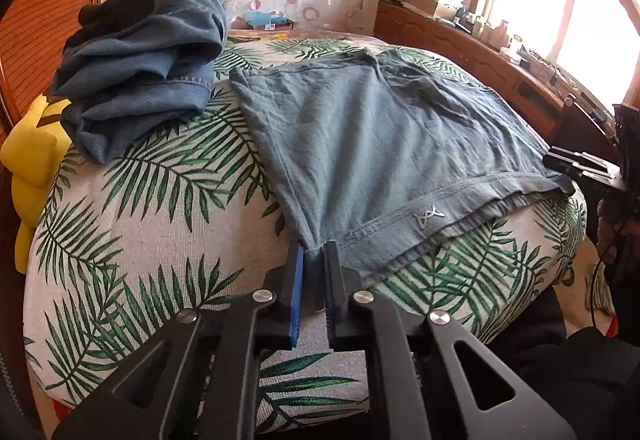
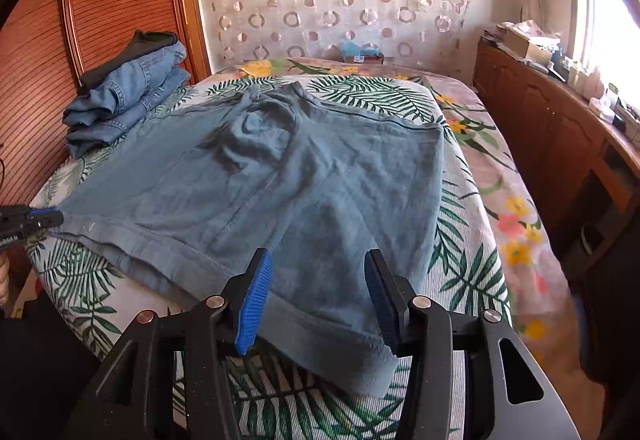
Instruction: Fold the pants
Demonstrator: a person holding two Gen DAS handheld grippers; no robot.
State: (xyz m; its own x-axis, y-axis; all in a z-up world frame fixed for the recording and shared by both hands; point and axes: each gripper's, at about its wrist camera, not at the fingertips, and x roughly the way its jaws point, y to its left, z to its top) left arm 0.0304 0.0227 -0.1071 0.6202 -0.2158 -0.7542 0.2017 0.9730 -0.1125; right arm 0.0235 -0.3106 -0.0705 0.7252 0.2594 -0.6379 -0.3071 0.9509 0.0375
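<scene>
Grey-blue pants (image 1: 380, 144) lie spread flat on a bed with a palm-leaf cover (image 1: 160, 240); they also show in the right wrist view (image 2: 300, 180). My left gripper (image 1: 314, 250) is shut on a corner of the pants at the near hem; it shows at the left edge of the right wrist view (image 2: 50, 216). My right gripper (image 2: 318, 264) is open, its blue pads (image 2: 254, 304) straddling the near hem of a pants leg just above the cloth. It shows at the far right of the left wrist view (image 1: 576, 164).
A stack of folded jeans with a dark garment on top (image 1: 136, 80) sits at the bed's far left by the wooden headboard (image 2: 100, 0). A yellow plush toy (image 1: 28, 168) lies beside it. A wooden cabinet (image 2: 560, 128) with clutter runs along the right under the window.
</scene>
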